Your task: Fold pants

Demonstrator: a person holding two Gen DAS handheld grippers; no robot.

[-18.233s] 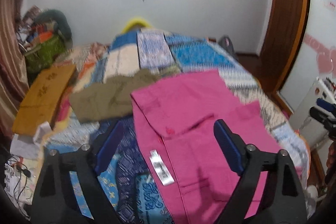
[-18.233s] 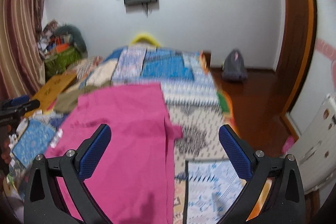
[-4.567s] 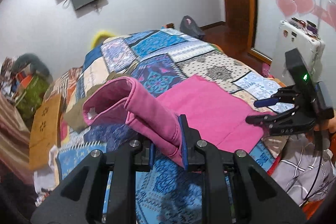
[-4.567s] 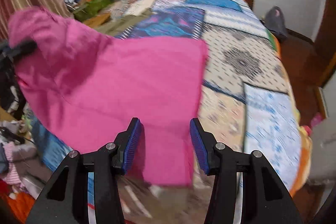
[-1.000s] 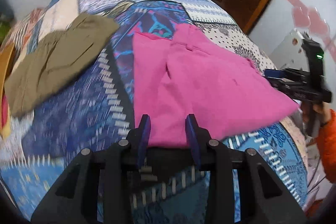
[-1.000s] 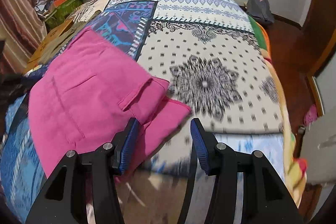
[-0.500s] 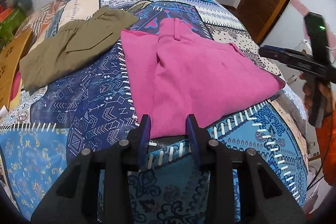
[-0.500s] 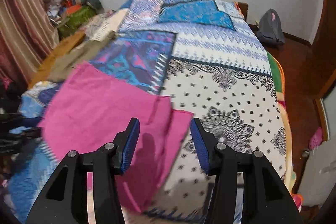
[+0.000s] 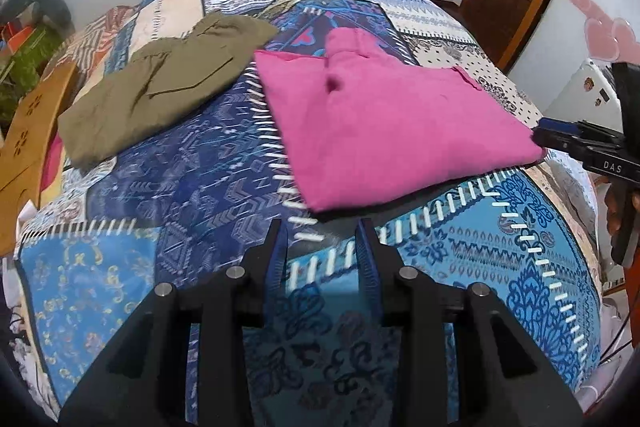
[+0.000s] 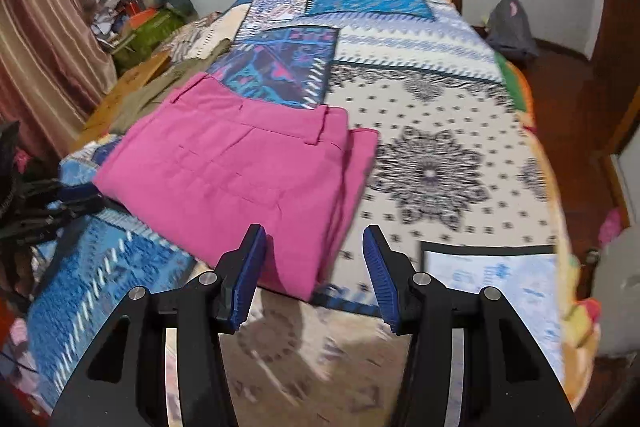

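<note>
Folded pink pants (image 9: pixel 384 131) flat on patchwork bed (image 9: pixel 192 187), left tool (image 9: pixel 322 239) spread and empty just short of pants' near edge, right tool (image 10: pixel 314 259) spread over their blurred corner, olive garment (image 9: pixel 160 83) beside pants

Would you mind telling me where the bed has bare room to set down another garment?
The widest bare patch is the white dotted quilt right of the pink pants, reaching the bed's far edge. A narrower dark blue strip lies between the pants and the olive pants. The bed's left edge is crowded by the olive pair and an orange board.
</note>
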